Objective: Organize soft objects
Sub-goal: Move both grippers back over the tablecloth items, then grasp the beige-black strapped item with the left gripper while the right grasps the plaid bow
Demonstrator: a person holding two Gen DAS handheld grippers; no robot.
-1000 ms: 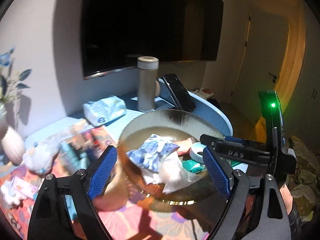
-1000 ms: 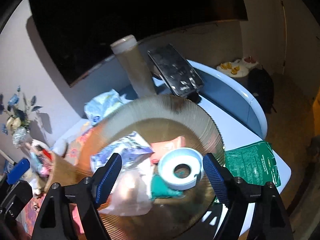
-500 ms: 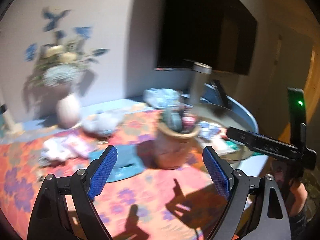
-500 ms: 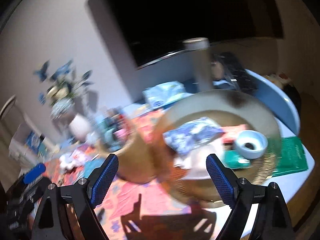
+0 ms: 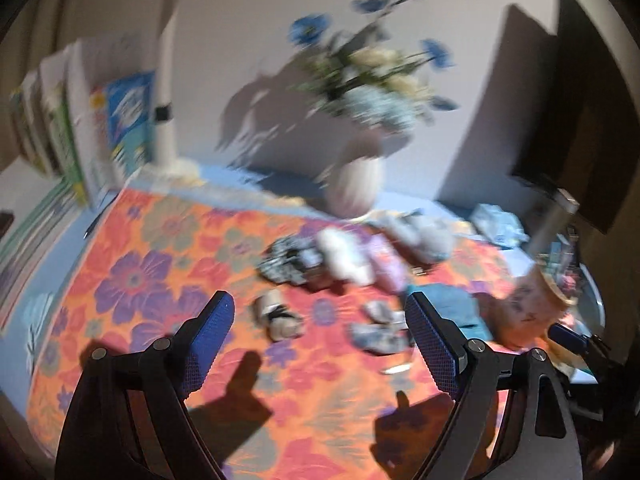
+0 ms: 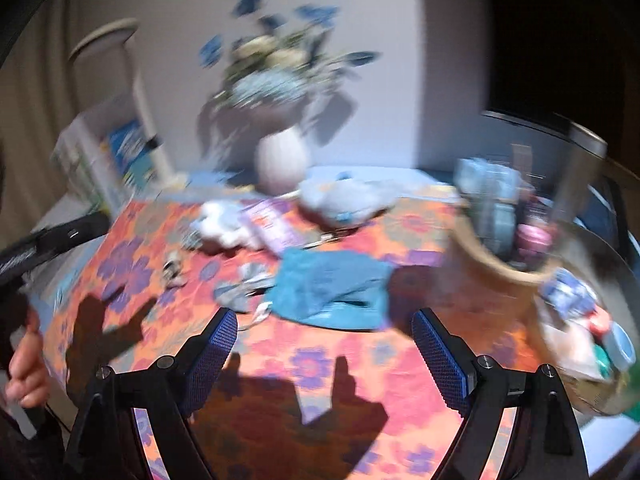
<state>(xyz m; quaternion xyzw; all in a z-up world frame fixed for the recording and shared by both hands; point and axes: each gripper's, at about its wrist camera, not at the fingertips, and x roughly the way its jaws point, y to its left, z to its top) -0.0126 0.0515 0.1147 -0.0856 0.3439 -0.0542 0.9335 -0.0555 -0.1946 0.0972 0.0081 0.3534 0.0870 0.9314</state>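
Both views are blurred by motion. Soft things lie on a floral cloth (image 5: 168,280): a teal cloth (image 6: 332,288) (image 5: 452,304), a white fluffy toy (image 5: 344,256) (image 6: 224,224), a grey-blue soft toy (image 5: 420,232) (image 6: 340,200), a dark patterned piece (image 5: 284,260), a small rolled piece (image 5: 276,312) and a crumpled grey piece (image 5: 380,328) (image 6: 244,284). My left gripper (image 5: 320,340) is open and empty above the cloth, near the small pieces. My right gripper (image 6: 324,352) is open and empty, just short of the teal cloth.
A white vase of flowers (image 5: 356,188) (image 6: 280,164) stands at the back. A tan pot of items (image 6: 500,256) (image 5: 536,304) and a round dish with packets (image 6: 600,320) stand right. Books (image 5: 80,132) stand at left. A pink packet (image 6: 272,224) lies by the toys.
Both grippers have swung left, away from the round dish, over the floral cloth with the scattered soft things. Both stay open and empty.
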